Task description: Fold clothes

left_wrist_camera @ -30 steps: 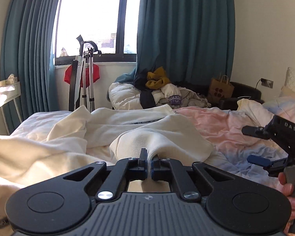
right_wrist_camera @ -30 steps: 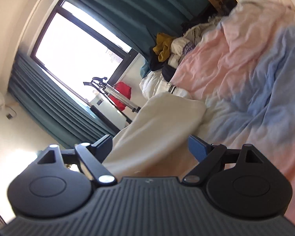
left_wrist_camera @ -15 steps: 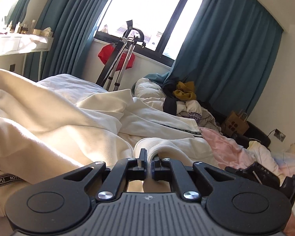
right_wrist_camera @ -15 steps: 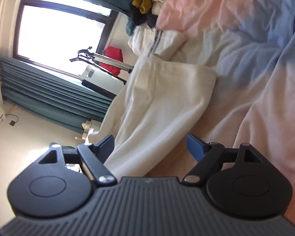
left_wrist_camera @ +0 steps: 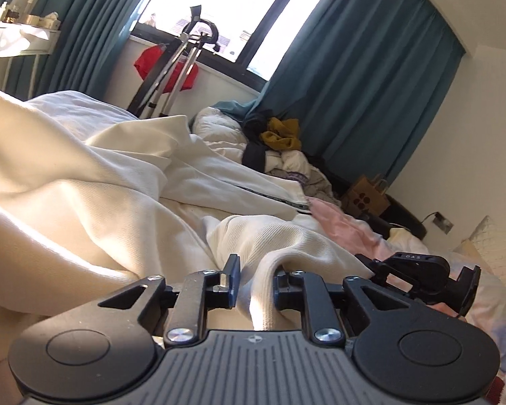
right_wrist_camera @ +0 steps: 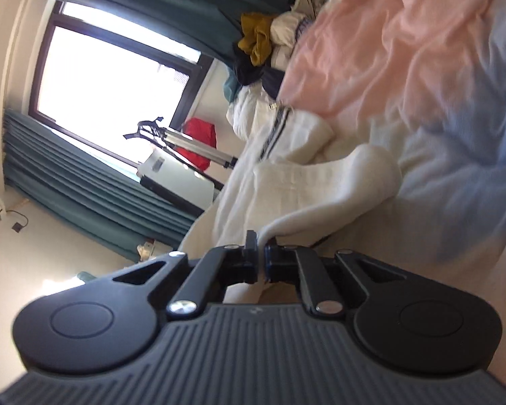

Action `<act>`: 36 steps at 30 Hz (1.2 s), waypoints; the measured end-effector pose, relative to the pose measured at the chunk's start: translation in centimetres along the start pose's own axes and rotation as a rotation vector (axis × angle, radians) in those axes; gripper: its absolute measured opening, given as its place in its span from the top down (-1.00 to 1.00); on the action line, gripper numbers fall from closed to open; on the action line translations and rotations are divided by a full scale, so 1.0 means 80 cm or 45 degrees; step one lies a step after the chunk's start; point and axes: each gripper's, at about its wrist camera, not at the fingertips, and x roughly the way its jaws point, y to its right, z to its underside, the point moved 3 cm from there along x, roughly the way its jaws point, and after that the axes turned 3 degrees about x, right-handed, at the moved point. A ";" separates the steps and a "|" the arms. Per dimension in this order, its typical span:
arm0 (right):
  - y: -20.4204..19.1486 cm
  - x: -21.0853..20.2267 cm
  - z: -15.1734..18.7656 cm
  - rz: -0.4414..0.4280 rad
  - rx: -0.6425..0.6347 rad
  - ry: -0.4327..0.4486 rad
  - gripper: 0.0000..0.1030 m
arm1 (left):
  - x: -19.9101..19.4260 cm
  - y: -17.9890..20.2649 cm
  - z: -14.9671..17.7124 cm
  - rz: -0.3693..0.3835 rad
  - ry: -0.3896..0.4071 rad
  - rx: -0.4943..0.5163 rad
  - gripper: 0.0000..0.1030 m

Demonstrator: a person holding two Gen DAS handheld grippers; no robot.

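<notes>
A cream-white ribbed garment (left_wrist_camera: 124, 209) lies spread and rumpled across the bed, with a dark striped band near its far edge (left_wrist_camera: 273, 199). My left gripper (left_wrist_camera: 254, 280) stands open, and a fold of the garment lies loose between its jaws. My right gripper (right_wrist_camera: 260, 259) is shut on an edge of the same garment (right_wrist_camera: 324, 182) and holds it pinched. The right gripper also shows in the left wrist view (left_wrist_camera: 421, 276), close on the right.
A pink and blue duvet (right_wrist_camera: 421, 67) covers the bed on the right. A pile of clothes (left_wrist_camera: 280, 148) lies at the bed's far end below teal curtains (left_wrist_camera: 354, 67). A metal stand with a red cloth (left_wrist_camera: 172, 64) is by the window. A paper bag (left_wrist_camera: 367, 195) sits by the wall.
My left gripper has opened and let go of the garment fold. My right gripper has moved in and shut on the garment's edge.
</notes>
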 end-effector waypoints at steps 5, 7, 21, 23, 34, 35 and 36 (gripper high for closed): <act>-0.022 -0.071 -0.068 -0.086 -0.041 0.259 0.87 | 0.006 0.014 0.007 0.243 -0.073 -0.084 -0.03; -0.017 -0.097 -0.092 -0.050 -0.048 0.359 0.87 | 0.009 0.015 0.012 0.271 -0.114 -0.127 -0.13; 0.156 -0.176 -0.149 0.240 0.555 0.611 0.87 | -0.101 -0.127 0.024 -0.165 -0.146 -1.045 -0.63; 0.145 -0.174 -0.151 0.216 0.512 0.605 0.87 | -0.115 -0.153 0.043 -0.300 -0.173 -1.192 -0.60; 0.116 -0.166 -0.161 0.158 0.381 0.583 0.87 | -0.126 -0.236 0.064 -0.560 0.092 -1.547 0.02; 0.114 -0.167 -0.160 0.156 0.374 0.583 0.87 | -0.126 -0.242 0.063 -0.580 0.091 -1.567 0.30; 0.112 -0.166 -0.160 0.153 0.365 0.582 0.87 | -0.127 -0.245 0.060 -0.600 0.091 -1.573 0.39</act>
